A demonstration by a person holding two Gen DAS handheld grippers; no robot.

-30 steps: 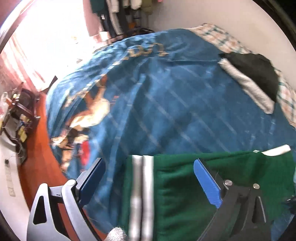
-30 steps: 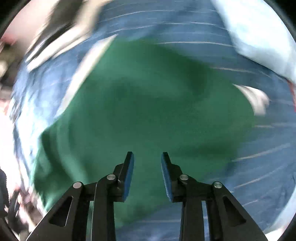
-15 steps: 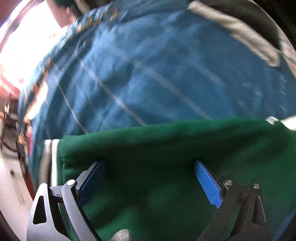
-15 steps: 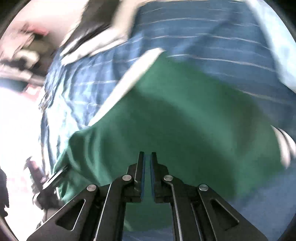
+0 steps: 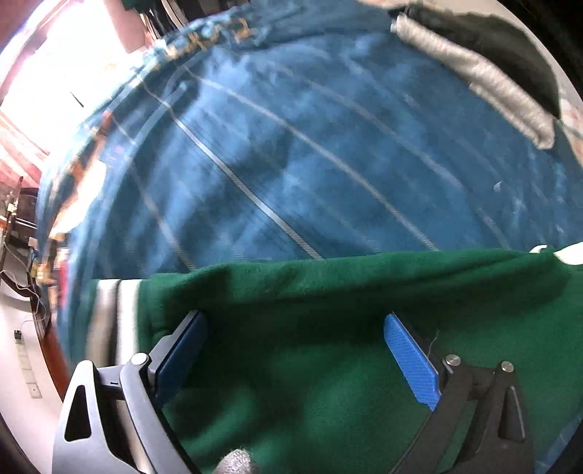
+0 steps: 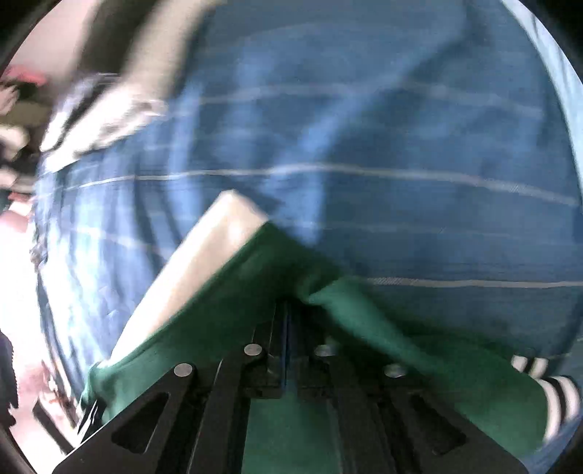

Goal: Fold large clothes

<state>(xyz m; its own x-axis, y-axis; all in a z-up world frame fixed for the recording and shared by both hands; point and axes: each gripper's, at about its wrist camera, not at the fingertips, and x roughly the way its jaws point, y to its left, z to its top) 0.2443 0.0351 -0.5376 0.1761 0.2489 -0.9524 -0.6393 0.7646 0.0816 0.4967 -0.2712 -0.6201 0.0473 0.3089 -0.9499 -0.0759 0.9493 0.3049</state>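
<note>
A green garment [image 5: 328,364] with white stripes at its left edge lies on a blue blanket [image 5: 309,146]. My left gripper [image 5: 295,350] is open, its blue pads spread wide above the green cloth, near the folded edge. In the right wrist view the same green garment [image 6: 419,350] has a wide white band [image 6: 196,262] and a black-and-white striped cuff [image 6: 557,393]. My right gripper [image 6: 288,321] is shut on a bunched fold of the green cloth, which rises at the fingertips.
A black and grey garment [image 5: 492,62] lies at the far right of the blanket; it also shows blurred in the right wrist view [image 6: 105,109]. Hanging clothes [image 5: 171,7] and a bright window [image 5: 54,84] are beyond the bed. Furniture [image 5: 22,226] stands left.
My right gripper closed on the green garment and pulled its edge back toward me. My left gripper moved forward over the green cloth, still open.
</note>
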